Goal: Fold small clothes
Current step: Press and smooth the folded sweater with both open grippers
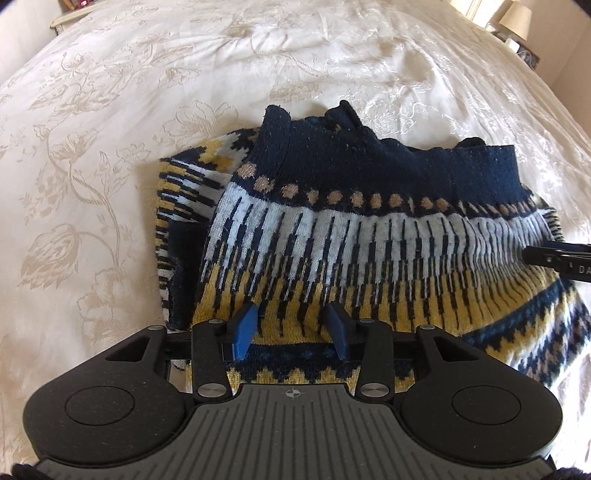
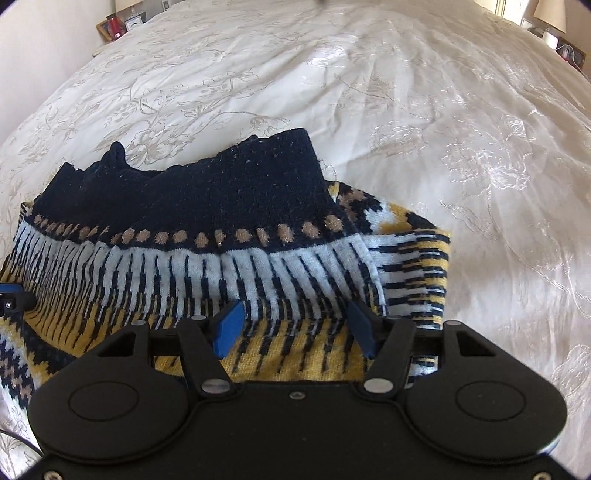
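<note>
Sweater (image 1: 362,236): knitted, navy with white, yellow and tan pattern; lies folded on the bed, near the cameras; navy ribbed band on the far edge, a row of tan dots just below it, then white and navy stripes, then yellow nearer; a folded sleeve part sticks out at the left in the left view and at the right in the right view (image 2: 413,258)
Left gripper (image 1: 291,328): blue fingers (image 1: 243,328) spread moderately apart; nothing between them; low over the near yellow part of the sweater; whether the tips touch the knit cannot be told
Right gripper (image 2: 295,325): blue fingers (image 2: 229,326) spread wide; nothing clasped; over the near yellow stripes; its tip also shows at the right edge of the left view (image 1: 557,258), beside the white stripes
Bed cover (image 1: 155,110): cream with a floral pattern, lightly creased; the sweater rests on it
Lamp (image 1: 517,20): pale shade, far right corner beside the bed
Red jar (image 2: 115,25): on a small stand at the far left
</note>
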`<action>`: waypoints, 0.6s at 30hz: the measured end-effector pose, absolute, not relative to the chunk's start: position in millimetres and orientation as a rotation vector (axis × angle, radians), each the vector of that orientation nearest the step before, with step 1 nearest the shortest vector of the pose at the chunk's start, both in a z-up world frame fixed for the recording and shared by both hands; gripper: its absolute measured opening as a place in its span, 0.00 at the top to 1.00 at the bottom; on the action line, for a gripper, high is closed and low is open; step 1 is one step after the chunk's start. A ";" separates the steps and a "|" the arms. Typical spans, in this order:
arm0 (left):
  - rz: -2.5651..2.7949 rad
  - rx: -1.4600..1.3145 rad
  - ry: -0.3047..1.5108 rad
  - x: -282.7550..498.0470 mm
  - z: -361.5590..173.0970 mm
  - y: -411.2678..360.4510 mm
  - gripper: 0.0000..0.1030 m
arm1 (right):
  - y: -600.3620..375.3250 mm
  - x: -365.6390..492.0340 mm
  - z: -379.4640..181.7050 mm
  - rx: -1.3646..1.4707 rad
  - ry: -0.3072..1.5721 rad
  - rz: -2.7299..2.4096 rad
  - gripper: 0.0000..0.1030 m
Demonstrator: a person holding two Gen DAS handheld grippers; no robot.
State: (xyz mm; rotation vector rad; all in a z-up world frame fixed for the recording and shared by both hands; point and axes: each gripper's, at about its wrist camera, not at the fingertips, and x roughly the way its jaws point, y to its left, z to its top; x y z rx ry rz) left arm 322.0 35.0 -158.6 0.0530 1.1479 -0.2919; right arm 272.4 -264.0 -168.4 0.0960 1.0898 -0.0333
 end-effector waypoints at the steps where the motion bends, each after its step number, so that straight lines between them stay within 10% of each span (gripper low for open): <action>1: -0.291 0.056 1.151 322.6 -158.9 33.8 0.59 | -264.8 271.5 -167.7 0.098 1.090 -0.040 0.38; 18: -0.230 0.109 1.202 275.3 -157.8 49.6 0.56 | -268.7 194.3 -174.6 0.059 1.206 -0.087 0.18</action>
